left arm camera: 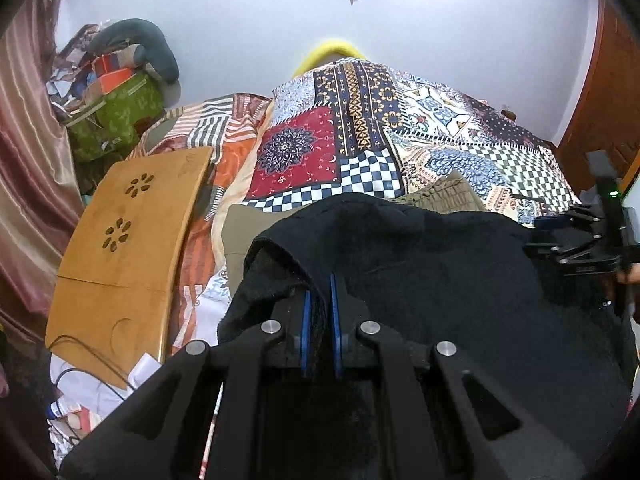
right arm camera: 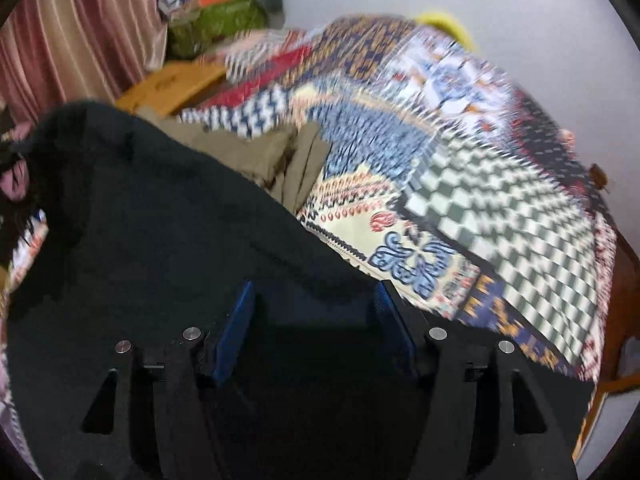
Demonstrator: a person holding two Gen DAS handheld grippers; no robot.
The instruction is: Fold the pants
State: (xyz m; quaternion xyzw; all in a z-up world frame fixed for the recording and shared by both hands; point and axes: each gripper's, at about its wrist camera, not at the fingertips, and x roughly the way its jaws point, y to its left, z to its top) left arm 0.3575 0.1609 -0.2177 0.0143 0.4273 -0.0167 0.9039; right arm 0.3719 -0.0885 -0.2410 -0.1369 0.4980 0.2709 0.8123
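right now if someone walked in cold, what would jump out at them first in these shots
The big black pants fill the foreground of both views, with the left hand-held gripper pinched shut on a fold of them and the right hand-held gripper standing open above the cloth. Behind them a loud patchwork bedspread of checks, red and blue panels covers the bed. A wooden lap tray lies at the left edge of the bed.

No lettering can be read anywhere; a faint mark at three o'clock on the right gripper (left arm camera: 576,246) stays illegible.
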